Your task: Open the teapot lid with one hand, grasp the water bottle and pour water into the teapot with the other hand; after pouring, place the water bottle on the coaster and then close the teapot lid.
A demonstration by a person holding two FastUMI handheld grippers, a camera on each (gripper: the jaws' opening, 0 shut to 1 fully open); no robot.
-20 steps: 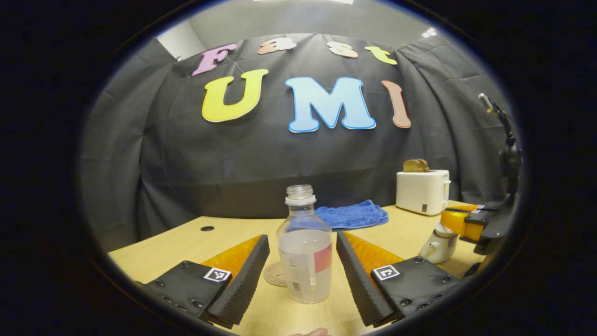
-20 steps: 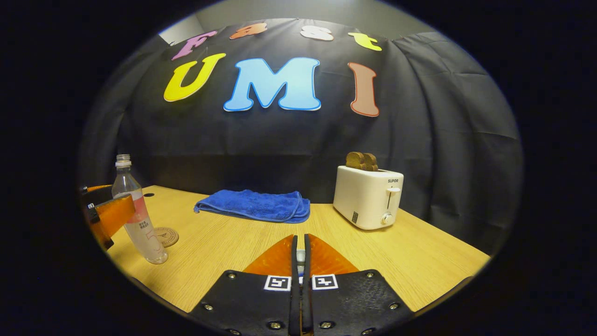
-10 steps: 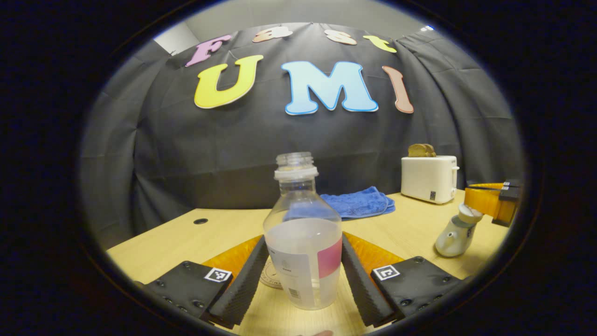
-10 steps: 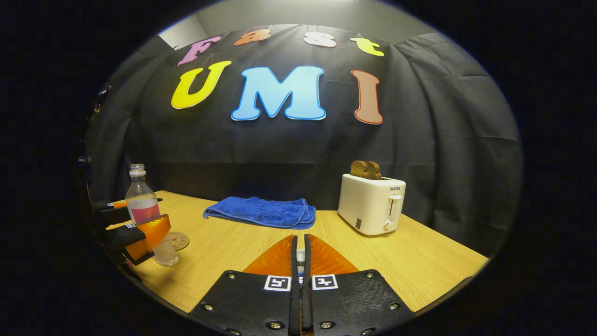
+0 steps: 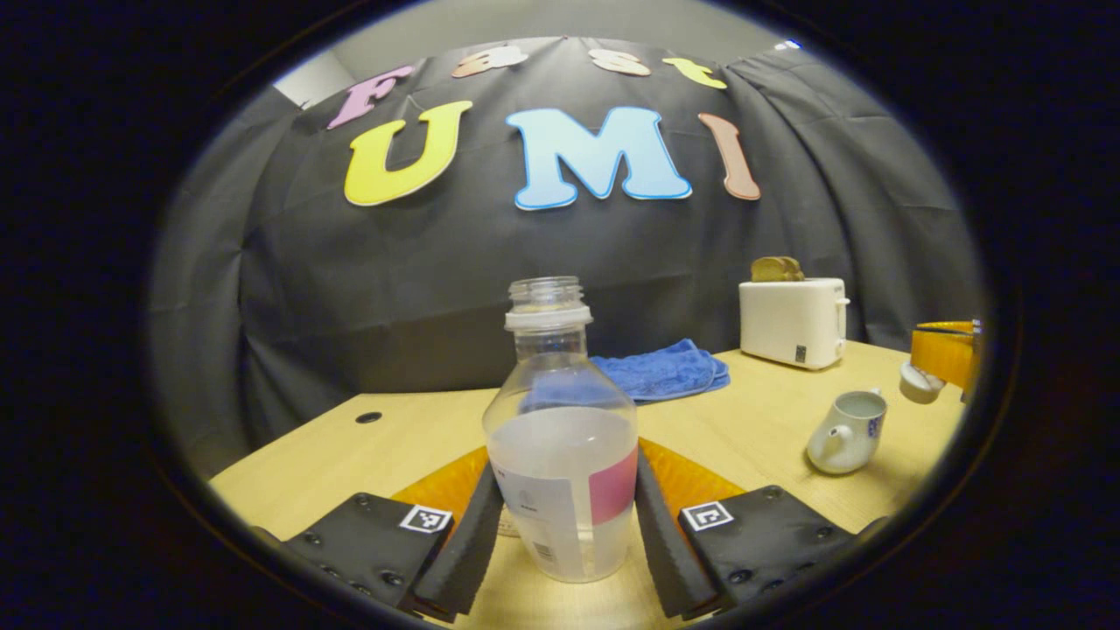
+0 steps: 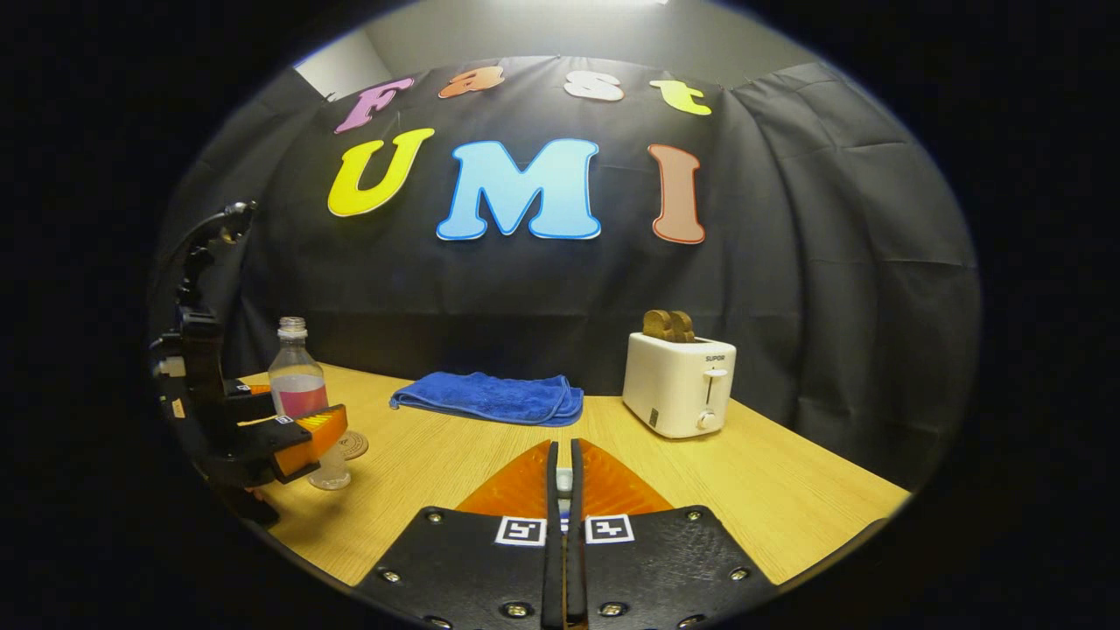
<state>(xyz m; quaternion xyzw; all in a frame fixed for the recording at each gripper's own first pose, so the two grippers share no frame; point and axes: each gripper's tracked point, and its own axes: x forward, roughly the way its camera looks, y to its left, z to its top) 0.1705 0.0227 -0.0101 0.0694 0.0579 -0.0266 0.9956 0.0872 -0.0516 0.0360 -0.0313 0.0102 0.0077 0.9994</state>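
Observation:
An uncapped clear water bottle (image 5: pixel 560 472), part full, stands on the wooden table (image 5: pixel 420 437). My left gripper (image 5: pixel 564 490) is shut on it, one finger pressing each side. In the right gripper view that bottle (image 6: pixel 296 385) and the left gripper (image 6: pixel 302 413) are at far left. A round coaster (image 6: pixel 354 444) lies just behind the bottle. The small white teapot (image 5: pixel 844 433) sits open at the right, spout to the left. Its lid (image 5: pixel 914 385) hangs above and to the right, held in my right gripper (image 5: pixel 941 357). The right gripper (image 6: pixel 564 459) is shut, with a white bit of the lid between its fingers.
A white toaster (image 5: pixel 792 322) with toast stands at the back right, also seen as toaster (image 6: pixel 678 385). A folded blue cloth (image 5: pixel 661 372) lies at the back middle. There is a small cable hole (image 5: pixel 368 417) in the table at the left.
My left gripper moved in around the bottle and its fingers closed onto its sides. The right gripper lifted the lid off the teapot, up and to the right.

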